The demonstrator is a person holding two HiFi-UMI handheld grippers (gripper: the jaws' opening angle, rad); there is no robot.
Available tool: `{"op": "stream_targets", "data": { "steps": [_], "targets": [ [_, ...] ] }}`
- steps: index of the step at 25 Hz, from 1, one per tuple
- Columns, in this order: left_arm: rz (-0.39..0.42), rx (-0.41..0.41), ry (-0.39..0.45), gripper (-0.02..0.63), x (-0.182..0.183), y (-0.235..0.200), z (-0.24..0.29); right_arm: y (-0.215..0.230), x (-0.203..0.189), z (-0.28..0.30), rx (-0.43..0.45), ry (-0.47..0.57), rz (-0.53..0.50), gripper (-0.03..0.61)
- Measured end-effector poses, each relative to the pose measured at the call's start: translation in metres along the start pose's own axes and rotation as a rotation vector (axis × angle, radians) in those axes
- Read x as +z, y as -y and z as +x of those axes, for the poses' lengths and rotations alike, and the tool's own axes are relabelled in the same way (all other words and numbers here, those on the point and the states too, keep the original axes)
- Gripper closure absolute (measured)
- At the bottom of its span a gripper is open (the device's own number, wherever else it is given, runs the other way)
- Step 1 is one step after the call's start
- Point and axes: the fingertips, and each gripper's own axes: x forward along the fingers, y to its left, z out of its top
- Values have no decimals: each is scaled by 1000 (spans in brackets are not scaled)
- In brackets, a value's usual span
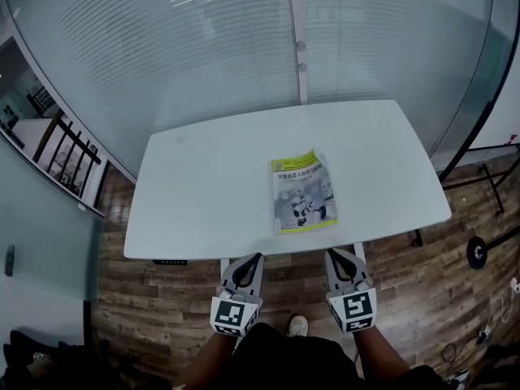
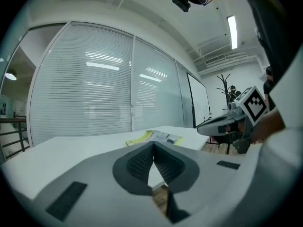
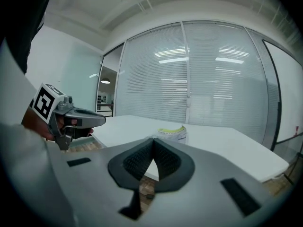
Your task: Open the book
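Left claw [image 1: 253, 258] and right claw [image 1: 335, 255]: both pinched together, empty, just off near edge of table [image 1: 203, 193]. Book [image 1: 303, 192] closed, lying flat on table, at one o'clock from left claw, eleven from right claw.

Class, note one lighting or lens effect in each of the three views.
Head view: fisheye bows the edges of the white rectangular table; light even, no hard shadows. Left gripper view: black corners, bright ceiling strip light glares. Right gripper view: lamp reflections streak the glass wall; the yellow-edged book looks soft.
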Motion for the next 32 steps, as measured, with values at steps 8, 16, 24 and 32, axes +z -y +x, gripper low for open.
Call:
{"op": "stream_targets", "data": {
  "steps": [8,16,24,32],
  "targets": [
    [-7,-25,-60,600,-13,-19,35,25,-2,37,-17,-74,47,572],
    [-37,-83,-71,600,-9,-41,71,51,-6,84,-68,-130,99,572],
    [-90,-82,-105,600,-18,-88,96,82,-14,119,-176,-215,212,453],
    [-162,-81,-174,600,-29,-132,109,118,-46,148,-220,-364,438,366]
  ]
}}
